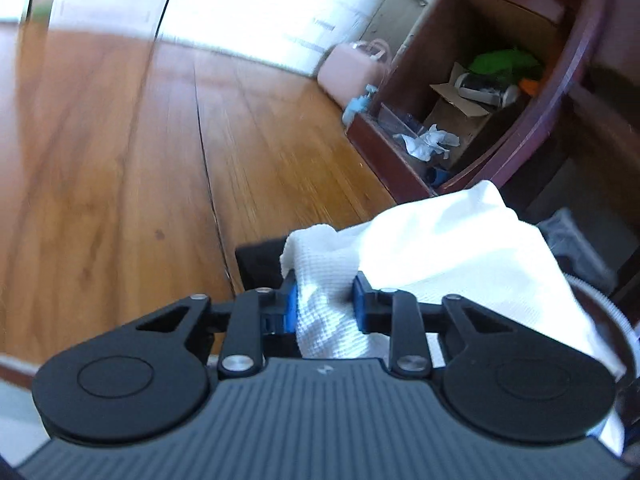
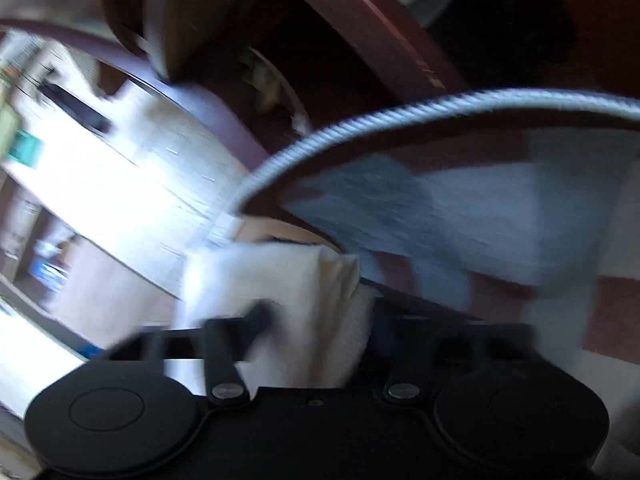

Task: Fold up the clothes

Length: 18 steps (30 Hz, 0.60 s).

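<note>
1. The left gripper (image 1: 325, 300) is clenched on a white waffle-weave cloth (image 1: 436, 248): its blue pads (image 1: 291, 307) press into a bunched fold from both sides, and the fabric squeezes narrow between them.
2. From that pinch the cloth rises forward and spreads to the right in a broad, bright sheet, draping down past the gripper's right disc (the weave is crisp near the pads, washed out farther off).
3. Beyond the left gripper lies a wooden plank floor (image 1: 120, 160), and to the upper right stands a dark red-brown cabinet (image 1: 404, 168) with an open compartment.
4. Inside the compartment sit a cardboard box (image 1: 460, 100), crumpled white paper (image 1: 428, 142) and something bright green (image 1: 504, 60); a pink bag (image 1: 352, 74) rests on the floor just beside the cabinet.
5. The right wrist view is heavily smeared by motion. The right gripper (image 2: 316, 320) has the same white cloth (image 2: 280, 292) standing between its fingers in a thick vertical fold; the fingers look drawn in against it, so it appears to be grasping the cloth, though the blur hides the pads themselves.
6. Just behind the right gripper lies a patchwork rug (image 2: 480, 208) of grey-blue and dark red patches, with a pale corded rim arching over it.
</note>
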Available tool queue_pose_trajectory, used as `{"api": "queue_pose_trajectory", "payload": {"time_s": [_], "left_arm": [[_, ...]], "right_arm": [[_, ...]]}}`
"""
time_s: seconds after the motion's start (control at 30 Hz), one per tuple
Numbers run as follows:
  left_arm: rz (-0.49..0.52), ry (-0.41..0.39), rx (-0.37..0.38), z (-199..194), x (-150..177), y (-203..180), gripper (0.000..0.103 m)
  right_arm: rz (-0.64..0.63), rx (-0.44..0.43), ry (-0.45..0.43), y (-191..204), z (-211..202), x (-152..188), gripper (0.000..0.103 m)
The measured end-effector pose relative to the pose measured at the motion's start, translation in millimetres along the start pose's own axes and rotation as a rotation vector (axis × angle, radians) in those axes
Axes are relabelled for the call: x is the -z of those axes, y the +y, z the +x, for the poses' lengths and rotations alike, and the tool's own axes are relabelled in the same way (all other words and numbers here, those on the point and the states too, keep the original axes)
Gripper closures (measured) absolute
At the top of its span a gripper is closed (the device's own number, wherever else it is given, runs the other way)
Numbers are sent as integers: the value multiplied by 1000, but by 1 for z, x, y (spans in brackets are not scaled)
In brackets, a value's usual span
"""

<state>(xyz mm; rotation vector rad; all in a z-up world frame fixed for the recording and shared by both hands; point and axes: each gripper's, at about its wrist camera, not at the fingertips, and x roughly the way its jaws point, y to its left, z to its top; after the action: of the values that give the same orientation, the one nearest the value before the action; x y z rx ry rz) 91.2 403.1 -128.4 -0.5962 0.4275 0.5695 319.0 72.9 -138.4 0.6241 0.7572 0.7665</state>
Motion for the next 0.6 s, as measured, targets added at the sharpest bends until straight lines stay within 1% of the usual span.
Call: {"api": "queue_pose_trajectory", "payload": {"time_s": [0.03, 0.07, 0.13, 0.17, 0.23, 0.27, 0.3, 0.33, 0.4, 0.43, 0.47, 0.5, 0.53, 0.57, 0.6], "left_arm": [[43, -24, -11, -1, -1, -8, 82], [86, -48, -17, -3, -2, -15, 82], [153, -98, 15, -6, -9, -28, 83], [184, -124, 38, -7, -13, -33, 83], [231, -149, 88, -7, -26, -41, 83], [240, -139, 95, -4, -33, -43, 83], [222, -105, 86, 3, -38, -41, 83], [188, -65, 77, 12, -41, -34, 83], [121, 15, 61, 31, -47, -21, 82], [108, 41, 59, 36, -48, -16, 81], [114, 53, 64, 38, -47, -12, 80], [120, 65, 68, 39, -47, -8, 76], [127, 77, 73, 41, -46, -5, 75], [133, 80, 80, 36, -44, -2, 76], [138, 76, 88, 26, -42, 1, 77]], "right_arm": [[-69, 11, -38, 12, -5, 2, 83], [-154, 25, -81, 27, -11, 5, 85], [-349, 59, -172, 63, -30, 15, 86], [-408, 61, -212, 79, -42, 20, 87], [-461, 51, -275, 104, -67, 28, 88], [-459, 59, -283, 109, -75, 32, 88], [-450, 67, -272, 110, -80, 34, 88], [-418, 100, -239, 103, -78, 34, 88], [-301, 219, -128, 75, -63, 32, 87], [-223, 258, -66, 58, -54, 30, 86], [-123, 252, -24, 38, -48, 30, 86], [-77, 224, -31, 25, -45, 30, 86], [-90, 202, -62, 18, -44, 30, 83], [-131, 209, -87, 18, -42, 30, 83], [-204, 249, -104, 25, -38, 29, 83]]}}
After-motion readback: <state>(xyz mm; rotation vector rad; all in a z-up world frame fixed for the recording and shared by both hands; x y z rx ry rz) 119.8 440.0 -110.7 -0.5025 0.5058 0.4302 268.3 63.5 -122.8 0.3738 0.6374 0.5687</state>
